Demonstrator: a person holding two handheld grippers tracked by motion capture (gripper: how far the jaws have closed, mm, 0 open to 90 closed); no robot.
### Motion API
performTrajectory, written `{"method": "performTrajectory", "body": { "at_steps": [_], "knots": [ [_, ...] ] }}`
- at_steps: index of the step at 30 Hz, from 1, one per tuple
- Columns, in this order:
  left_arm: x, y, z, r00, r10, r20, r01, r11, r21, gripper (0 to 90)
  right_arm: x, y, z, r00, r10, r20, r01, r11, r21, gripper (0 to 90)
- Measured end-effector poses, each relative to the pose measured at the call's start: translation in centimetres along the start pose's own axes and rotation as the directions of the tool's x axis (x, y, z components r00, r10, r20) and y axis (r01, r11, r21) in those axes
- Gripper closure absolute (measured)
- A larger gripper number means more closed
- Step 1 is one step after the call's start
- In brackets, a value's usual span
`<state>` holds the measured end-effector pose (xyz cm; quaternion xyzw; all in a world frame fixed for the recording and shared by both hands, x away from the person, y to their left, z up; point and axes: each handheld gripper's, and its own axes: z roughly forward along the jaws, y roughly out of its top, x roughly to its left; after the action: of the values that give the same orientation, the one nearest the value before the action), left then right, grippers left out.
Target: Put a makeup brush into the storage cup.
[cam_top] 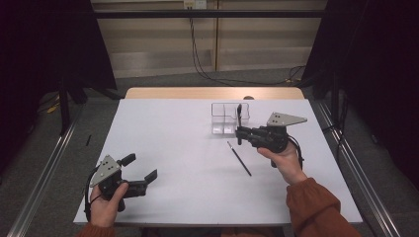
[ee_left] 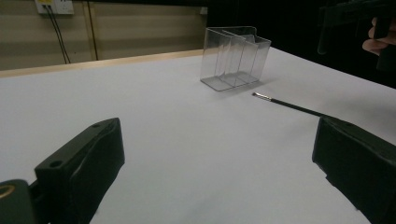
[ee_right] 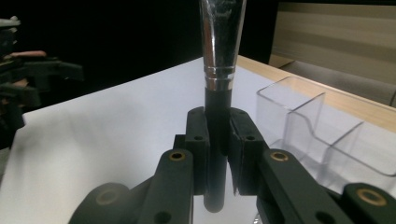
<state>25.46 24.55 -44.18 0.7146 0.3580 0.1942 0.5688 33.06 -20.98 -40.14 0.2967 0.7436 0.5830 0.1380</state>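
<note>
While my right gripper (ee_right: 217, 135) clamps the black handle of a makeup brush (ee_right: 219, 56), the brush stands upright between the jaws, bristle end up, held just below the silver collar. From the high view the brush (cam_top: 239, 118) hangs right beside the near edge of the clear divided holder (cam_top: 225, 114), which sits toward the far side of the white table (cam_top: 163, 148); whether it touches the holder I cannot tell.

I judge the brush to be light and stiff along the handle, with a smooth finish that could slide if I slacken. The bristles are soft and easily bent, so the handle is the right place to hold it, and the grip close under the collar keeps it from swinging. The holder looks like thin hard plastic, light enough to skid if I knock its wall.

A second, much thinner brush (cam_top: 239, 158) lies flat on the table near the holder. It will be fiddly: slim, low and likely to roll, best pinched across the middle of its handle.

My left gripper (cam_top: 141, 170) rests low at the near left, jaws spread wide, holding nothing.
</note>
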Motion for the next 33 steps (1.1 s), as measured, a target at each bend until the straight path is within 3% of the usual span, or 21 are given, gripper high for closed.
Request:
{"method": "performTrajectory", "body": {
  "at_steps": [6,9,11,16,24,33],
  "knots": [
    [-0.2,-0.1,-0.1,0.9993,0.036,-0.013,-0.036,0.9994,-0.001,2.4,-1.8,0.3,0.1,0.9984,0.019,0.053,-0.019,0.9997,-0.017,79.8],
    [-0.2,-0.1,-0.1,0.9997,0.025,0.005,-0.025,0.9995,-0.019,2.3,-2.3,0.8,0.1,0.9982,0.017,0.057,-0.016,0.9995,-0.027,79.7],
    [-0.2,-0.1,-0.1,0.9992,0.039,-0.009,-0.040,0.9991,-0.016,2.3,-2.6,1.3,0.2,0.9978,0.011,0.065,-0.009,0.9994,-0.032,79.7],
    [0.0,-0.1,-0.1,0.9994,0.033,-0.013,-0.033,0.9994,-0.011,2.5,-3.4,2.3,0.7,0.9954,0.000,0.095,0.002,0.9997,-0.026,79.7],
    [-0.4,-0.1,-0.4,0.9991,0.040,-0.014,-0.040,0.9992,-0.007,2.8,-5.0,3.4,1.6,0.9915,0.015,0.129,-0.011,0.9993,-0.036,79.7],
    [-0.3,0.0,-0.4,0.9992,0.040,-0.011,-0.040,0.9992,-0.004,2.9,-6.6,4.0,3.0,0.9778,0.011,0.209,-0.011,0.9999,0.000,79.7]
  ]
}}
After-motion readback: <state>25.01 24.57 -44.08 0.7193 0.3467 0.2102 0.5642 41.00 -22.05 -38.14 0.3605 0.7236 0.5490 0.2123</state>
